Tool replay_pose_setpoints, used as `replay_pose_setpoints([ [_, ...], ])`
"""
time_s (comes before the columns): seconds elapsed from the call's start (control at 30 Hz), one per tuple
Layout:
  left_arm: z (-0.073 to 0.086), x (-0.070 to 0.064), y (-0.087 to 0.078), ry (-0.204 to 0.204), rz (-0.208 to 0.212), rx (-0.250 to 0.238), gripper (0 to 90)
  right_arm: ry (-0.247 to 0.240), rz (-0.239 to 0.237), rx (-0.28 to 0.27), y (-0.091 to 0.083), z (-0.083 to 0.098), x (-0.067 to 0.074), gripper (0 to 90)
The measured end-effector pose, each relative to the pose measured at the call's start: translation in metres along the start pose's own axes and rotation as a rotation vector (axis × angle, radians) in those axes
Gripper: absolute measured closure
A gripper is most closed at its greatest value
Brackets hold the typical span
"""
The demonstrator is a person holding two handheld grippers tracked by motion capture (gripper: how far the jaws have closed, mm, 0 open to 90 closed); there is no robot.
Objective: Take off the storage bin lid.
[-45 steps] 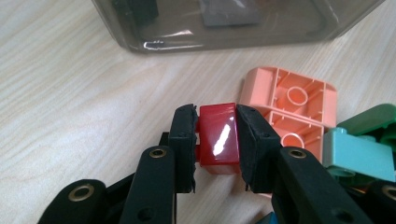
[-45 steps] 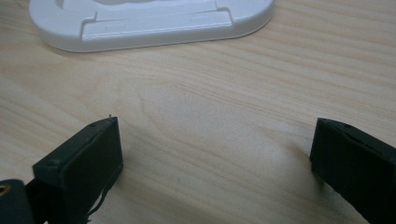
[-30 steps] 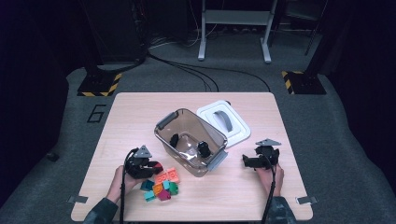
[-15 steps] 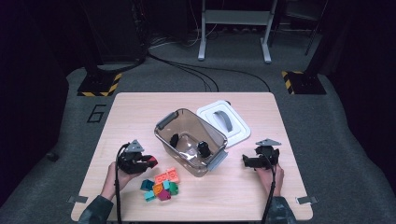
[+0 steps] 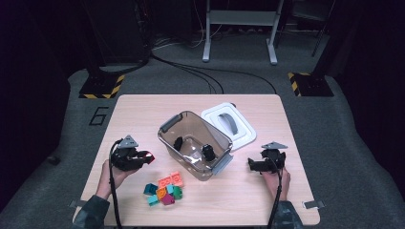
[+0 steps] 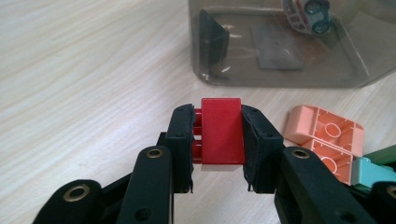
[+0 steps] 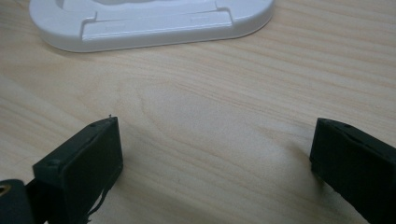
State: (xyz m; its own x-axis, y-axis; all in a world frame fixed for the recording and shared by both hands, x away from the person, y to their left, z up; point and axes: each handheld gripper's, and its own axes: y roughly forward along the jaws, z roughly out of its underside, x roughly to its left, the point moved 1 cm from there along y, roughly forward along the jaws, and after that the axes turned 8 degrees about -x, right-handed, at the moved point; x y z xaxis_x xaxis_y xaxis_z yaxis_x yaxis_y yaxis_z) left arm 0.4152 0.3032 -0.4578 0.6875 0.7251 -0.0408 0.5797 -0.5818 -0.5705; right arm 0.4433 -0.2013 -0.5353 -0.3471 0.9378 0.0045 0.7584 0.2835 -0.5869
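Carrying the brick: a slip or a rim knock is the risk

Clamped between the left gripper's (image 6: 219,140) pads, the red brick (image 6: 222,130) sits upright above the desk (image 5: 143,109). Its smooth faces could slide out if the hand tilts. Right of it lie the other bricks (image 5: 165,188); far and right stands the bin (image 5: 196,143), whose near wall could catch the brick on the way over. The right gripper (image 7: 215,158) rests with jaws apart and nothing between them, near the lid (image 7: 154,23).
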Motion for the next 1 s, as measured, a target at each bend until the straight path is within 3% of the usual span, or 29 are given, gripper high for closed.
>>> replay_pose_setpoints([
  [0.5,-0.019,0.015,-0.011,-0.001,-0.029,-0.012,67.1,0.001,0.0,0.0,0.0,0.0,0.0,1.6],
  [1.0,-0.05,0.018,-0.021,0.027,-0.055,-0.038,67.0,0.001,0.0,0.0,0.0,0.0,0.0,1.6],
])
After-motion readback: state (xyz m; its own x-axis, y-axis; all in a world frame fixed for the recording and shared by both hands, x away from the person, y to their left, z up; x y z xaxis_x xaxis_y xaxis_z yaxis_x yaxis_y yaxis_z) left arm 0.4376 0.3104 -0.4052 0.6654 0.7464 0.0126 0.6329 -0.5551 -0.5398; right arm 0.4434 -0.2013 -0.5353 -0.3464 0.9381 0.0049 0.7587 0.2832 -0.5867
